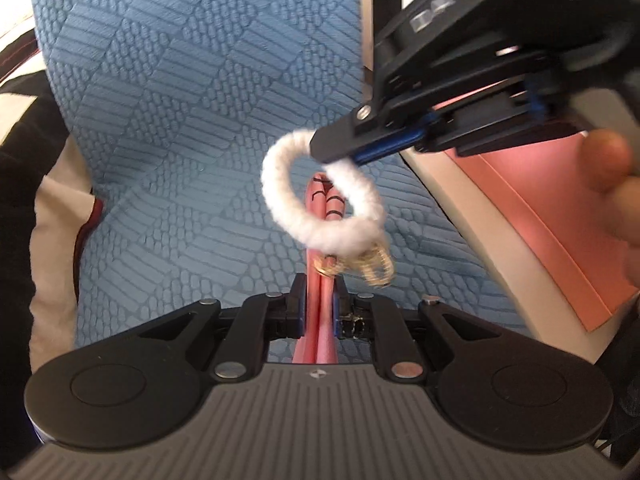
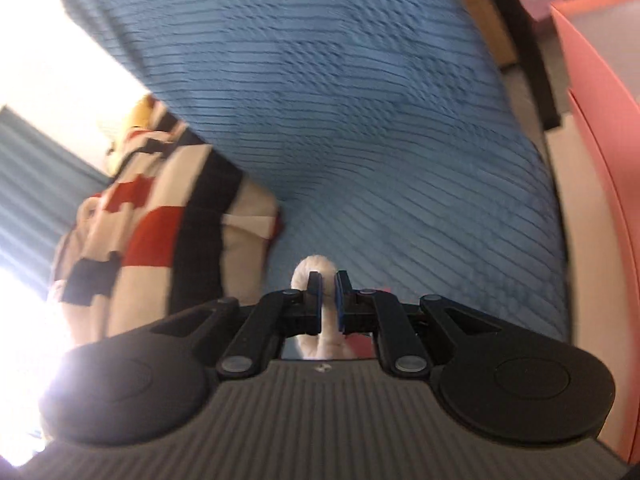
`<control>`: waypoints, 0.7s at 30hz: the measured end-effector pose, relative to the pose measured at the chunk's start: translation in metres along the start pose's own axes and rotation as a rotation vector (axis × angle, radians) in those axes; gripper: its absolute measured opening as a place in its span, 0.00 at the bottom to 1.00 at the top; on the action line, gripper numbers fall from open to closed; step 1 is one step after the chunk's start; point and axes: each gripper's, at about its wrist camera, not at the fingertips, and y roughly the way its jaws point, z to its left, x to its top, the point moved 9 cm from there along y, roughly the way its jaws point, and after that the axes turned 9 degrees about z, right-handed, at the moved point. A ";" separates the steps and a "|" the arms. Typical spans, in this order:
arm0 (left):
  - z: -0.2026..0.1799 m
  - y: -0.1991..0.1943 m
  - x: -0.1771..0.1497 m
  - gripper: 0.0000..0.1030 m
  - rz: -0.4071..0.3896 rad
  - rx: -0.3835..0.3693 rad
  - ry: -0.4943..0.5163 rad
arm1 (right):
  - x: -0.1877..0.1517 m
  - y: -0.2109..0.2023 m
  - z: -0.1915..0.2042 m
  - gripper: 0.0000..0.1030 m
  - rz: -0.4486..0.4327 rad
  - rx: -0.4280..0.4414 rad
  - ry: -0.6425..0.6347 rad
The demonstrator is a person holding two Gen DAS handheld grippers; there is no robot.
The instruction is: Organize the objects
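1. Blue quilted bedspread [image 1: 180, 120] fills the background.
2. Left gripper [image 1: 319, 312], bottom centre, is clamped on a pink looped strap [image 1: 326, 216].
3. Right gripper [image 2: 328, 304] pinches the fluffy white ring [image 1: 288, 200] mid-frame.
4. Looks soft, light and squishy; gold clasp [image 1: 374, 266] dangles, so grab the fuzz firmly.

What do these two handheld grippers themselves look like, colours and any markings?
Both are matte black linkage arms with silver rivets, round black discs and a ribbed grey base. The left gripper and right gripper have blue finger pads. The right gripper's body carries white "DAS" lettering. No cables or sleeves are visible.
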 end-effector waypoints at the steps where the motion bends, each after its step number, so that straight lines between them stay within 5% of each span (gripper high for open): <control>1: -0.002 0.000 0.000 0.14 0.000 -0.003 0.004 | 0.000 0.002 -0.003 0.09 0.000 -0.009 0.011; 10: -0.009 0.003 -0.001 0.14 0.001 0.006 0.043 | -0.002 0.003 -0.023 0.11 -0.007 -0.084 0.030; 21: -0.028 0.014 -0.013 0.13 0.029 0.187 0.279 | -0.003 0.025 -0.029 0.12 0.046 -0.118 0.007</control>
